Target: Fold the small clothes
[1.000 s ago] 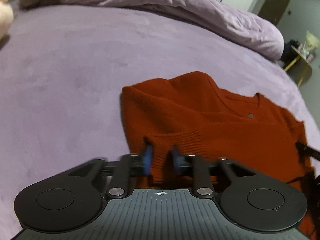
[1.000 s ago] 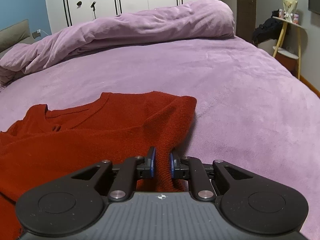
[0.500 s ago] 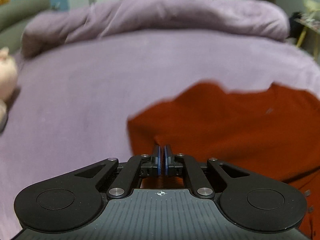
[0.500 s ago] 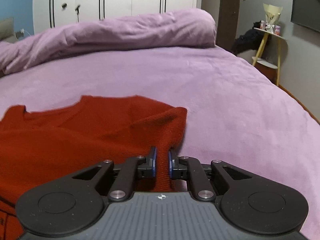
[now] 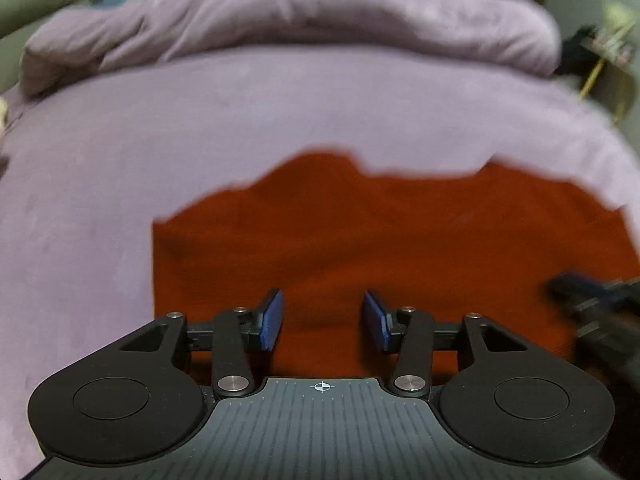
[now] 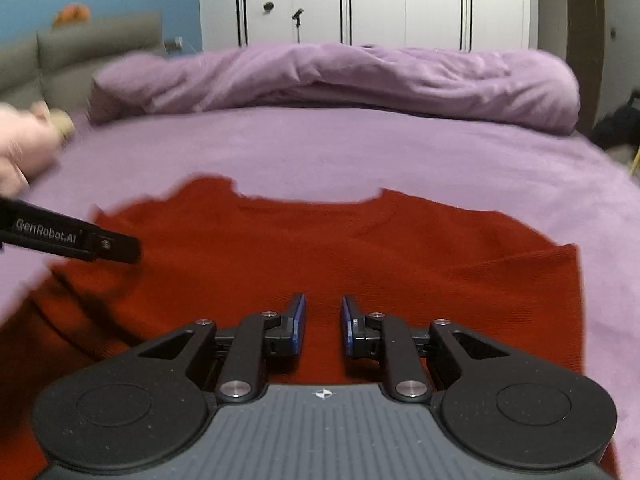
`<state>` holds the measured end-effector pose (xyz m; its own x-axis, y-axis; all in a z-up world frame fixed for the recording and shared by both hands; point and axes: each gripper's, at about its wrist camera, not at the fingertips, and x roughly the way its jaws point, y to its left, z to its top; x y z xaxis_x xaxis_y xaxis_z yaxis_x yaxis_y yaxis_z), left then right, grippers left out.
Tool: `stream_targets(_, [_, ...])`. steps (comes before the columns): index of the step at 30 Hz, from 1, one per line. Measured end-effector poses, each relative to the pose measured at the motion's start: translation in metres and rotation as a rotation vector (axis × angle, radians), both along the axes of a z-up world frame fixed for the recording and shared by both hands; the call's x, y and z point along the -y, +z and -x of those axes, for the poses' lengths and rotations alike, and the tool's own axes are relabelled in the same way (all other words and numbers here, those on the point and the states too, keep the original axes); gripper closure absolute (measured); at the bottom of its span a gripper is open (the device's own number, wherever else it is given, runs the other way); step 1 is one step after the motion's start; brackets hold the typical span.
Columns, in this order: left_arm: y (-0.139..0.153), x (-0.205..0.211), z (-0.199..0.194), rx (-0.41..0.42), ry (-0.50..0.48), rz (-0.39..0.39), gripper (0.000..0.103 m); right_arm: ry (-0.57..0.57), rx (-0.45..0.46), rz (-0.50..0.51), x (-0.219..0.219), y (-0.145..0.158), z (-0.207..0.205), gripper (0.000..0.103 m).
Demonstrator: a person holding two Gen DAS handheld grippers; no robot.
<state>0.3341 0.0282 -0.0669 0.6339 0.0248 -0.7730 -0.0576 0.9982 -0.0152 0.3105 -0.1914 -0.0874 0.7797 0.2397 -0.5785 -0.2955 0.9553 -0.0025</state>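
One red sweater (image 5: 400,248) lies spread on purple bed (image 5: 200,128).

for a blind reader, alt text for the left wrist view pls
The open left gripper, its jaws just opened with nothing between them, hovers over a red sweater lying on a purple bed.

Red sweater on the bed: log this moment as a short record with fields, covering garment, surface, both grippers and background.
garment: red sweater, lying spread on the bed
surface: purple bedspread
left gripper: jaws have just been opening, pads apart over the sweater, nothing pinched
right gripper: jaws have just been opening, narrow gap, no fabric clamped
background: bunched purple duvet, white wardrobe
image quality: blurred
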Motion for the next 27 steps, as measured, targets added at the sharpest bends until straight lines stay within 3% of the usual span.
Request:
stream_targets(3, [-0.002, -0.011, 0.003, 0.017, 0.019, 0.032, 0.050, -0.116, -0.019, 0.012, 0.036, -0.003, -0.007, 0.086])
stream_targets(6, [-0.004, -0.015, 0.002, 0.023, 0.017, 0.027, 0.048, -0.220, -0.041, -0.063, 0.091, -0.002, -0.009, 0.103])
stream_targets(7, [-0.005, -0.015, 0.003, 0.026, 0.016, 0.021, 0.048, -0.234, -0.049, -0.092, 0.102, 0.000, -0.009, 0.103])
stream_targets(10, [-0.005, -0.010, 0.003, 0.026, 0.013, -0.008, 0.047, -0.284, -0.030, -0.014, 0.107, 0.004, -0.003, 0.103])
stream_targets(17, [-0.001, -0.009, 0.011, -0.001, 0.016, -0.021, 0.044, -0.134, -0.048, -0.010, 0.079, 0.011, 0.024, 0.098])
stream_targets(22, [0.001, -0.013, 0.023, -0.007, -0.004, -0.056, 0.037, -0.118, -0.045, 0.035, 0.072, 0.003, 0.029, 0.098])
stream_targets(26, [0.012, -0.028, 0.062, -0.029, -0.030, -0.022, 0.036, -0.125, -0.115, 0.046, 0.082, 0.017, 0.042, 0.098])
stream_targets(27, [0.015, -0.032, 0.078, -0.040, -0.036, -0.011, 0.036, -0.125, -0.130, 0.025, 0.088, 0.023, 0.058, 0.094])
